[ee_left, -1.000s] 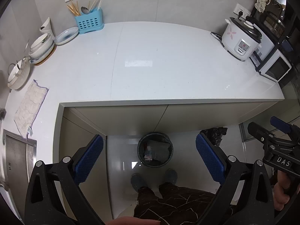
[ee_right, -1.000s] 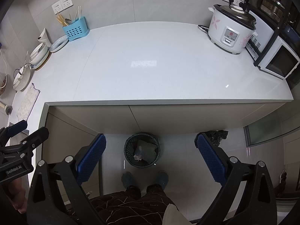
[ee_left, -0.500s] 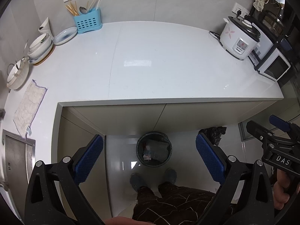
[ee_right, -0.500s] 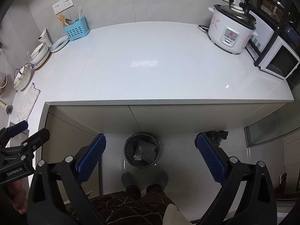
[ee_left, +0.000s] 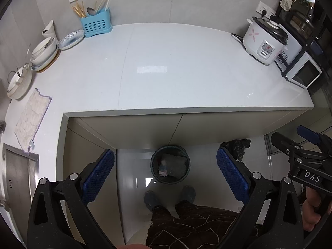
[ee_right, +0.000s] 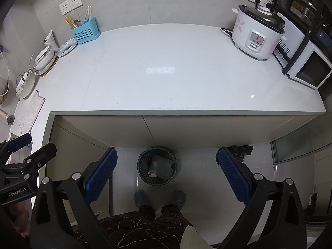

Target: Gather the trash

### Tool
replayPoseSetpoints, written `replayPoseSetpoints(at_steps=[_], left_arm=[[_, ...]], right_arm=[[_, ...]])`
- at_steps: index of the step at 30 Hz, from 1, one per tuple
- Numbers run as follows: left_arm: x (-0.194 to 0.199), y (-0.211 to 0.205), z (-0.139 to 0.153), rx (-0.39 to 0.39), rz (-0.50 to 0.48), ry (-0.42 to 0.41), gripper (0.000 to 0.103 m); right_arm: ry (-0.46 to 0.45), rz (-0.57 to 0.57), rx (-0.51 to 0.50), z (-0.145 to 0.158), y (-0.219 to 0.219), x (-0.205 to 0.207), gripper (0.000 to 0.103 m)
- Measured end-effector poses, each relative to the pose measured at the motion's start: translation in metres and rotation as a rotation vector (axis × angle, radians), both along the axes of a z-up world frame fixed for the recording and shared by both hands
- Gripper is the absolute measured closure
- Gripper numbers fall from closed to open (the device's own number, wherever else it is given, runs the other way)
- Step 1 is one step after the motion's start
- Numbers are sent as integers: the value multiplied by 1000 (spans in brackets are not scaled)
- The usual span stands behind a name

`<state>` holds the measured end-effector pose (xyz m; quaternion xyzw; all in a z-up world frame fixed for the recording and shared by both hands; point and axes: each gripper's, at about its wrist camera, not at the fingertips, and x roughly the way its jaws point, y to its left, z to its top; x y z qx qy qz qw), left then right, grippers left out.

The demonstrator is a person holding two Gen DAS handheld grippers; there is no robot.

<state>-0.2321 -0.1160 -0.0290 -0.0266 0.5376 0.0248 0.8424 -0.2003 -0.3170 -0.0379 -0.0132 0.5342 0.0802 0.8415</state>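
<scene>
A round dark mesh trash bin [ee_left: 170, 167] [ee_right: 157, 166] stands on the floor under the counter's front edge, holding a grey crumpled bag and a small printed wrapper. High above it, my left gripper [ee_left: 165, 172] is open with nothing between its blue pads. My right gripper [ee_right: 166, 171] is also open and empty, held at the same height. Each gripper shows at the edge of the other's view. The white countertop [ee_left: 176, 72] [ee_right: 166, 72] carries no loose trash that I can see.
A rice cooker [ee_right: 256, 35] and a microwave [ee_right: 309, 68] stand at the counter's right. A blue utensil holder [ee_left: 96, 23], plates, bowls, a lidded pot [ee_left: 19, 83] and a cloth [ee_left: 33, 118] line the left. A black bag [ee_right: 240, 151] lies on the floor. The person's feet [ee_right: 159, 199] are by the bin.
Both views have shifted only slightly; the left one drifted a little. The grippers stay open and the bin and counter are unchanged.
</scene>
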Motion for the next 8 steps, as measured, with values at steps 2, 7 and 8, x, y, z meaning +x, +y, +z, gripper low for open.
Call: replayPoseSetpoints(at_steps=[2, 7, 8], left_arm=[[1, -1, -1, -2, 0, 4, 6], [2, 1, -2, -4, 9, 7, 6], [2, 2, -2, -5, 10, 6, 6]], right_arm=[[1, 2, 1, 0, 0, 0, 9], [1, 5, 1, -1, -1, 1, 9], [0, 5, 0, -1, 0, 1, 9]])
